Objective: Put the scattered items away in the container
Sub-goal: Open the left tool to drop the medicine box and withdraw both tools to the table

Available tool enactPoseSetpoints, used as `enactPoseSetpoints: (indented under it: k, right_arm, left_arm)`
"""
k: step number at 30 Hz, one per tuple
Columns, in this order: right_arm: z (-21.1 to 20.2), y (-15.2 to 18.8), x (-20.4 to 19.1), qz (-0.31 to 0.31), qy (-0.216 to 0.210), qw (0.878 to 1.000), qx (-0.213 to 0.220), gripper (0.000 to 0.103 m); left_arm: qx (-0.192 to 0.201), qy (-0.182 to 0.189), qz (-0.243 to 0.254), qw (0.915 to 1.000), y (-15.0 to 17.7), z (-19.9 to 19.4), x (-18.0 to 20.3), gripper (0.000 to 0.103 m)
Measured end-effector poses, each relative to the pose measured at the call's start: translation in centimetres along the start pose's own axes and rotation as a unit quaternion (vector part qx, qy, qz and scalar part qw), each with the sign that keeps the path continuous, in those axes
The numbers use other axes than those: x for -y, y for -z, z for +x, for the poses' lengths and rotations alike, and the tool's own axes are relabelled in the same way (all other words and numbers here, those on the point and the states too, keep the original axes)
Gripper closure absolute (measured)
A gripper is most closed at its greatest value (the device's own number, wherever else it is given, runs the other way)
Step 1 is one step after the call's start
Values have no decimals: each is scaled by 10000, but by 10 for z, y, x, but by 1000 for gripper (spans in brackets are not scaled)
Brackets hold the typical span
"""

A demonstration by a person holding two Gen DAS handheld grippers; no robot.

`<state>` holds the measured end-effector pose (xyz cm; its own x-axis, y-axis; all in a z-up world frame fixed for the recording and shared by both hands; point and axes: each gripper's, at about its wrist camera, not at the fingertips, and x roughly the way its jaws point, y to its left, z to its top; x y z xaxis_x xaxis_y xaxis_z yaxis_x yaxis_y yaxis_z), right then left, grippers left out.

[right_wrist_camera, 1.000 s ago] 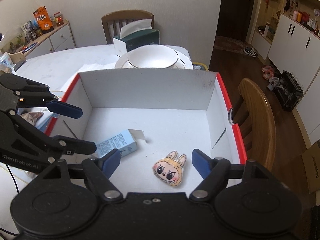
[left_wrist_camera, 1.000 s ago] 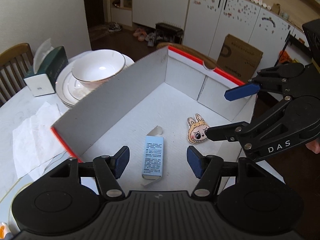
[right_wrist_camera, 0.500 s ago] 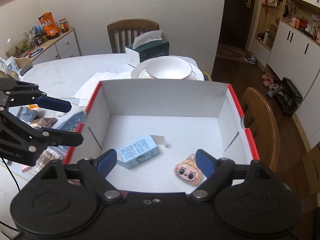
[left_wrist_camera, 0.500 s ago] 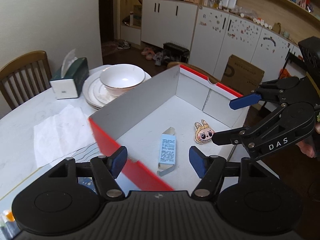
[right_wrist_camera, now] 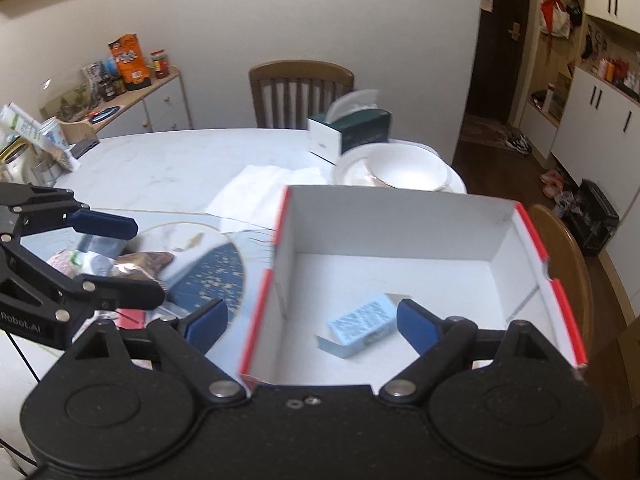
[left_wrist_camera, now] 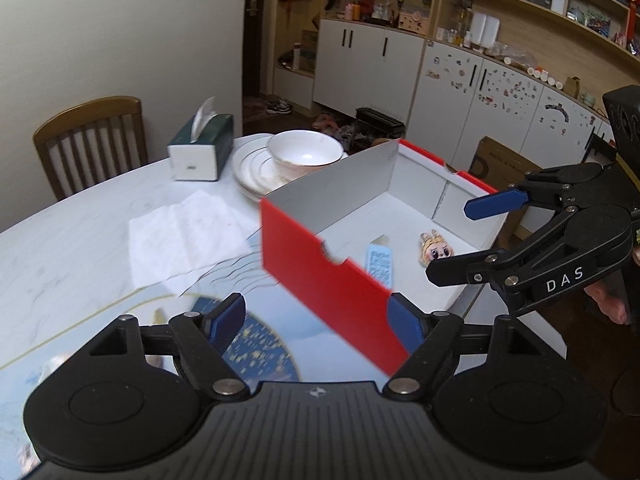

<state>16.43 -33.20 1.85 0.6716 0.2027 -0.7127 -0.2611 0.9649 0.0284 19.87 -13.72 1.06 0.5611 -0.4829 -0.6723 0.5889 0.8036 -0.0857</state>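
**Both grippers empty, next pick in the clutter left of the box**

- Box (right_wrist_camera: 400, 224): red outside, white inside, on the table (left_wrist_camera: 80, 220). Inside lie a blue carton (right_wrist_camera: 360, 324) with one end flap open and a small doll-face charm (left_wrist_camera: 434, 250), apart from each other.
- Left gripper (left_wrist_camera: 316, 322): jaws opening, nothing between them; it hangs over the table, beside the box's red wall.
- Right gripper (right_wrist_camera: 312, 320): jaws opening, empty, over the box's near edge.
- Still loose: a heap of crinkly packets (right_wrist_camera: 132, 264) left of the box, just under the left gripper as seen from the right wrist view. Too blurred to count or name.
- Handling, my guess: packets are light, soft and slick, and will buckle. Pinch across a sealed edge or a bunched fold, not the flat face. A light squeeze is enough.
- Risk: a film edge sliding out of the pads in transit.
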Motion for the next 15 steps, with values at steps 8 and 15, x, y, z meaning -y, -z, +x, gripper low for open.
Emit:
enactPoseSetpoints:
  k: [8,15]
  right_arm:
    - [11,-1,-50,-155,-215,9996,68,9]
    - [24,8,-85,-258,-290,9992,-50,9]
  left_arm:
    - [39,-293,-310,9991,36,-30,-36,22]
    - [-53,-467,-505,9976,72,-51,-66,18]
